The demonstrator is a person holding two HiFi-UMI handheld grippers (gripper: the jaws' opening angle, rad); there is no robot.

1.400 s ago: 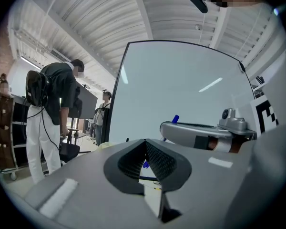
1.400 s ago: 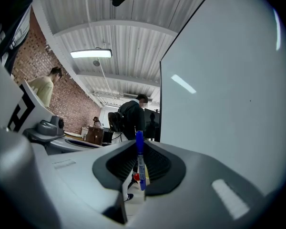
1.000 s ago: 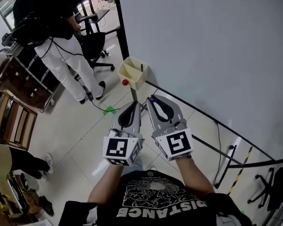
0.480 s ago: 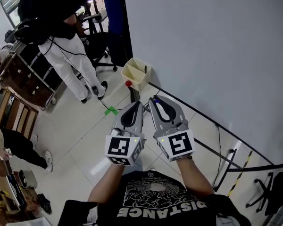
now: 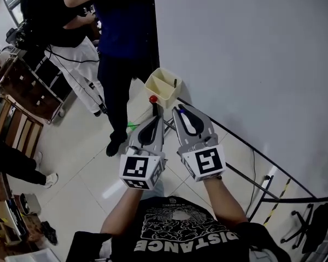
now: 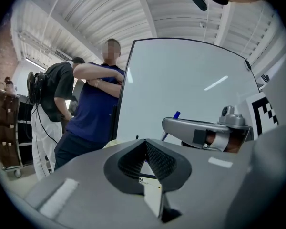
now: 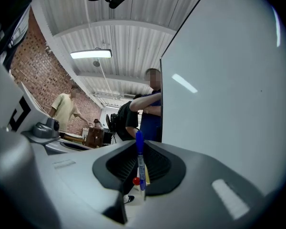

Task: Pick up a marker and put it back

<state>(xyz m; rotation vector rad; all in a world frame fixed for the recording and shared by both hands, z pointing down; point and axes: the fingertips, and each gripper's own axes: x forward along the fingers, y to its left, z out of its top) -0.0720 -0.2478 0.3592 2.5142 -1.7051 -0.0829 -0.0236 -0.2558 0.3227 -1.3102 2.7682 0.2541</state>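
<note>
Right gripper (image 7: 139, 147) ribbed black jaws pinch slim blue cylindrical plastic marker (image 7: 140, 163) upright, long axis 12–6 o'clock; left gripper (image 6: 145, 146) jaws pressed together.

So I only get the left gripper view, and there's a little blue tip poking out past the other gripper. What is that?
Observer: A blue marker. The right gripper view shows it upright, clamped between the fingers of the right gripper.
Operator: Is there somewhere to put it?
Observer: Probably. The head view shows a pale yellow bin at the lower edge of the whiteboard, just ahead of both grippers.
Operator: Anything near that bin?
Observer: A small red round thing sits just below its near corner.
</note>
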